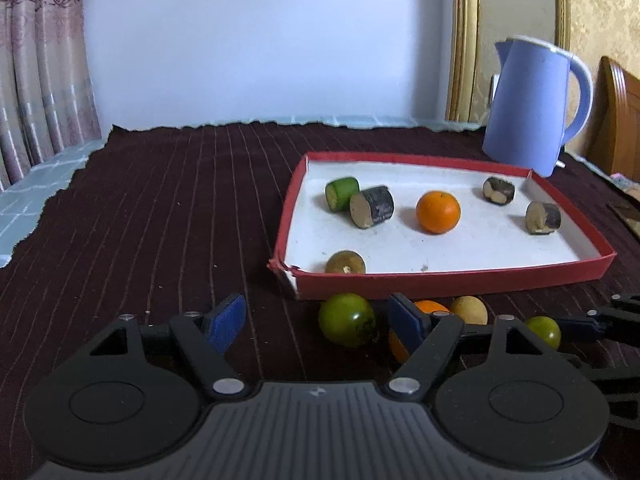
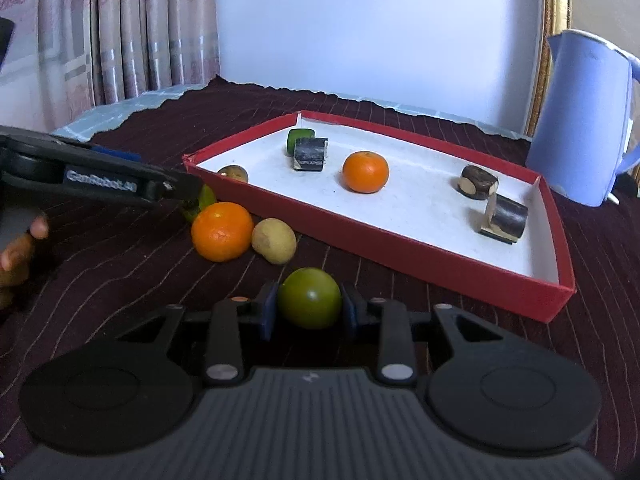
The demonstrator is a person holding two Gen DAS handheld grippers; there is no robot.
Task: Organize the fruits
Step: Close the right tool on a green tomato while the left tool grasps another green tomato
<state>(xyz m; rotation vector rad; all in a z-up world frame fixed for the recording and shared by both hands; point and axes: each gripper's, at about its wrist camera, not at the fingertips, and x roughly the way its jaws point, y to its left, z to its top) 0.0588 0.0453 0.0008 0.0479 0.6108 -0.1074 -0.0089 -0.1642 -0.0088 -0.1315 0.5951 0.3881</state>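
Note:
A red tray (image 1: pixel 440 280) (image 2: pixel 400 240) with a white floor holds an orange (image 1: pixel 438 212) (image 2: pixel 365 171), a brownish round fruit (image 1: pixel 345 263) (image 2: pixel 233 173), a green cut piece (image 1: pixel 341 193) and several dark cut pieces. In front of it on the cloth lie a green fruit (image 1: pixel 347 320), an orange (image 2: pixel 221 231) and a yellowish fruit (image 2: pixel 274 240). My left gripper (image 1: pixel 318 322) is open, with the green fruit between its fingers. My right gripper (image 2: pixel 308 312) is shut on another green fruit (image 2: pixel 309 298) (image 1: pixel 544 331).
A blue kettle (image 1: pixel 532 108) (image 2: pixel 580 120) stands behind the tray's right end. Dark striped cloth (image 1: pixel 160 220) covers the table. Curtains (image 1: pixel 40 60) hang at the left. A wooden chair back (image 1: pixel 620 120) is at the far right.

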